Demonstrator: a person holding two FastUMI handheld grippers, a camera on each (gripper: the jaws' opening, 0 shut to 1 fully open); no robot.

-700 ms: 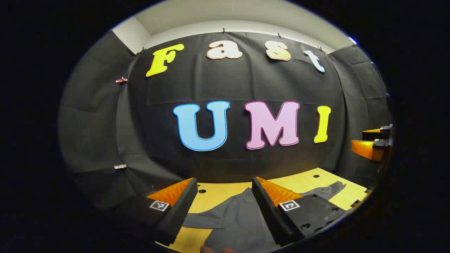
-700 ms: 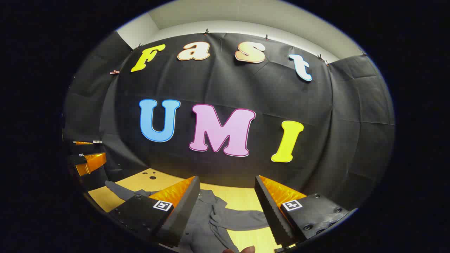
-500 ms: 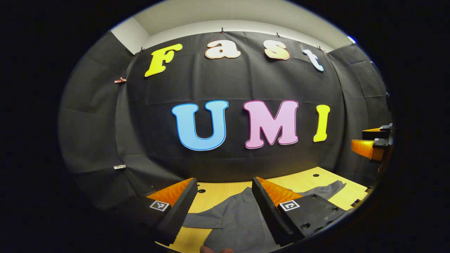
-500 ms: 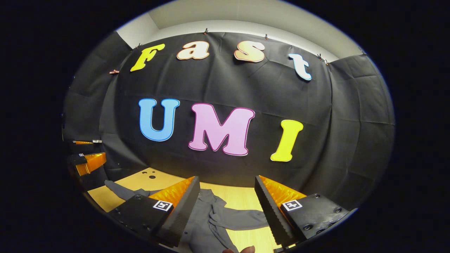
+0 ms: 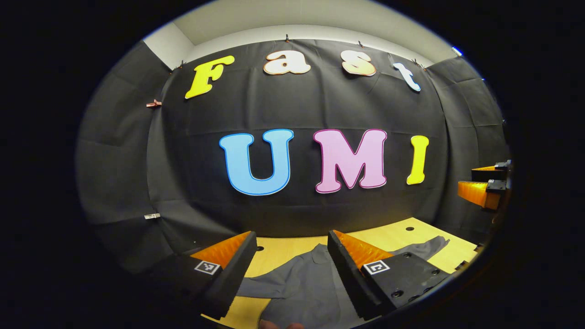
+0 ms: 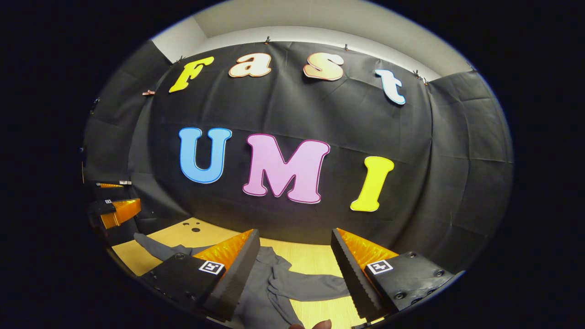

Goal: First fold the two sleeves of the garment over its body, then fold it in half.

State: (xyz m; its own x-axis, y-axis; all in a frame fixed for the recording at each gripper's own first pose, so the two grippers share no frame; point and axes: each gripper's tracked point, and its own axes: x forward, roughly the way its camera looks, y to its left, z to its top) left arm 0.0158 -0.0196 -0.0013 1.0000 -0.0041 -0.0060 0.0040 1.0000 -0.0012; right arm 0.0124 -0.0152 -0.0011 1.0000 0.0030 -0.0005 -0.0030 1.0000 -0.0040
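A grey long-sleeved garment point(image 5: 301, 288) lies spread on the yellow wooden table point(image 5: 388, 237). In the left gripper view its body sits between my fingers, and one sleeve point(image 5: 425, 249) stretches off to the right. My left gripper point(image 5: 292, 242) hangs open above it, holding nothing. In the right gripper view the garment point(image 6: 269, 288) is rumpled, with a sleeve point(image 6: 315, 288) lying toward the right and another sleeve point(image 6: 153, 246) reaching left. My right gripper point(image 6: 295, 240) is open above the cloth, nothing between its fingers. Each view shows the other gripper at its edge point(image 5: 484, 185) point(image 6: 112, 210).
The table point(image 6: 311, 258) has small round holes point(image 5: 410, 228) point(image 6: 196, 227) near its back edge. The black cloth wall rises close behind the table. A fingertip point(image 6: 315, 325) shows at the bottom edge of the right gripper view.
Both cameras have tipped down slightly, so a bit more of the table and garment shows. The grippers stay open and the garment has not moved.
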